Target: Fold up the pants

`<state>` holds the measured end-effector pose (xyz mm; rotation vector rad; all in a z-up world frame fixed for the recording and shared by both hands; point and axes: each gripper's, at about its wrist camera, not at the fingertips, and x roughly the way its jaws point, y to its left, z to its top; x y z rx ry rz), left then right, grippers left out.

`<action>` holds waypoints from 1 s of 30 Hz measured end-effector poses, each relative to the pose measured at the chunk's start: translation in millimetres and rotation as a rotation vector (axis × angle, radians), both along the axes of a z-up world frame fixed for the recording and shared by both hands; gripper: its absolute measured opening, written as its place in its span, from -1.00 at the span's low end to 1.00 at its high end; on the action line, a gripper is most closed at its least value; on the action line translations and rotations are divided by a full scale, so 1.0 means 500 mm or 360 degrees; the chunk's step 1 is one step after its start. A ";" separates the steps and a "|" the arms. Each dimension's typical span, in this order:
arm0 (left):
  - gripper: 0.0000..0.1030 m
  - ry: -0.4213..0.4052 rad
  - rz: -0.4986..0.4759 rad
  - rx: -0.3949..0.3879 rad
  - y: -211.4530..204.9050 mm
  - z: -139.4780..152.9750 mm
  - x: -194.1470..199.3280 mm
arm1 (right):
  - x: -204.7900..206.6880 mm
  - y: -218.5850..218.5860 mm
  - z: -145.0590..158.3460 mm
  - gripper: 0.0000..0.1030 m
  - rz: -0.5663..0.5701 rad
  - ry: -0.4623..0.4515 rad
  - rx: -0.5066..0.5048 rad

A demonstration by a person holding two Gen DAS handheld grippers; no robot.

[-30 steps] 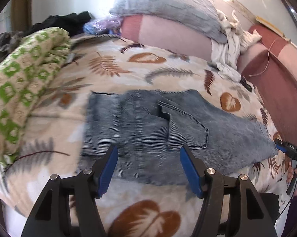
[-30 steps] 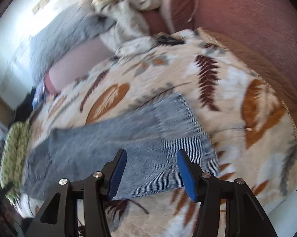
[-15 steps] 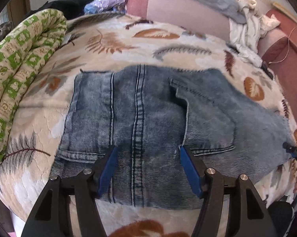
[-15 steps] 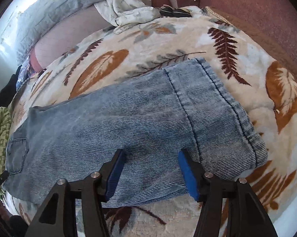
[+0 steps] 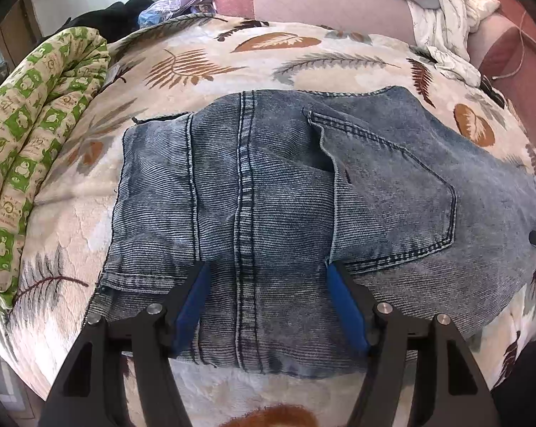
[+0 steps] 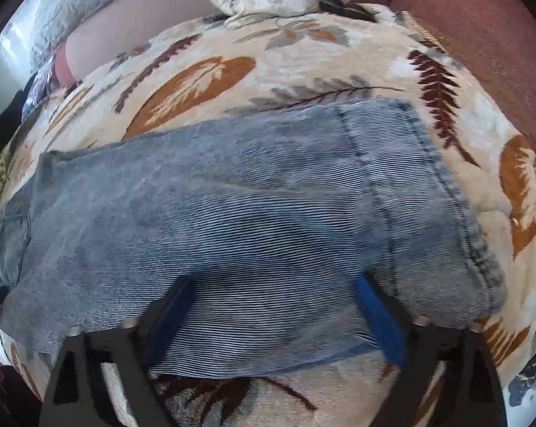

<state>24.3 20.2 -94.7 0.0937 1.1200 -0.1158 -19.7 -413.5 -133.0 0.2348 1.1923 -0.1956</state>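
In the left wrist view, the pants (image 5: 285,195) are seen spread flat across the middle of the frame on a plush leaf-printed blanket (image 5: 268,57) covering the bed. This end shows the waistband, a double-stitched centre seam and a patch pocket. The left gripper (image 5: 268,291) is poised over the near waist edge at lower centre, its blue-padded fingers (image 5: 193,299) parted and opening further, nothing yet pinched; the denim merely lies beneath them. A rolled green-patterned quilt (image 5: 29,163) fills the left side.

In the right wrist view, the leg end of the pants (image 6: 250,220) runs from lower left to the hemmed cuff at right, somewhat blurred. The right gripper (image 6: 275,306) hangs at bottom centre over the near edge, fingers spreading wide and empty.

The fabric is ribbed, washed denim: judged soft but fairly heavy and thick, rough enough not to slip. Hold is best taken at the near edge, pinching all layers, at waistband and near the cuff.
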 end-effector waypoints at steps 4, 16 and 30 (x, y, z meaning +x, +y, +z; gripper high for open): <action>0.38 -0.0025 0.0007 -0.0015 0.001 0.001 -0.006 | 0.008 0.015 0.002 1.00 -0.0020 0.0021 -0.0075; 0.38 -0.0254 0.0026 -0.0088 -0.004 0.101 -0.058 | -0.075 0.067 0.186 1.00 -0.0069 -0.0663 -0.0101; 0.45 -0.0358 -0.0086 -0.0063 -0.125 0.165 -0.091 | -0.155 -0.019 0.197 1.00 -0.0247 -0.0965 0.0327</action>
